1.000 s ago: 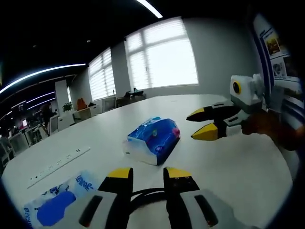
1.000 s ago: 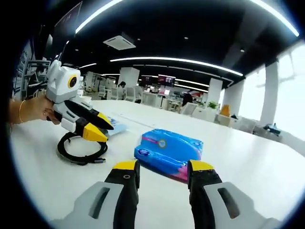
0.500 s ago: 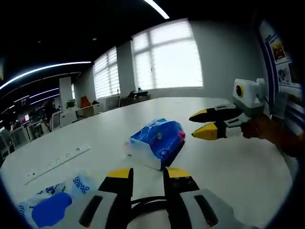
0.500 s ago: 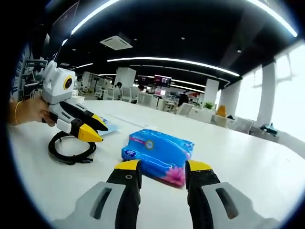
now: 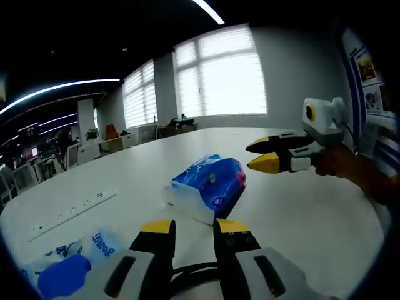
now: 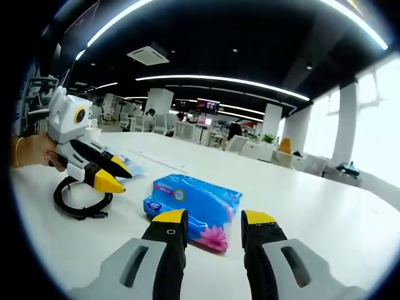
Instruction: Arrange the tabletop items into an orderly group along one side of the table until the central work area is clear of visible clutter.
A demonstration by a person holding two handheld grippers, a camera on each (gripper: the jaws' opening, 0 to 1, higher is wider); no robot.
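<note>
**Both grippers parted over the white table**

The left gripper (image 5: 192,227) and right gripper (image 6: 214,218) hang with jaws apart, holding nothing. The blue tissue pack (image 6: 190,202) lies just beyond the right tips. A coiled black cable (image 6: 78,205) is half hidden behind the left jaws in the left gripper view, which adds a flat blue packet (image 5: 69,265), cut off, and a white power strip (image 5: 74,208).

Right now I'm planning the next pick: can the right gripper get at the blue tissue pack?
Probably yes. The right gripper is open, and the blue tissue pack lies just ahead of its jaws on the bare white table, with nothing between.
</note>
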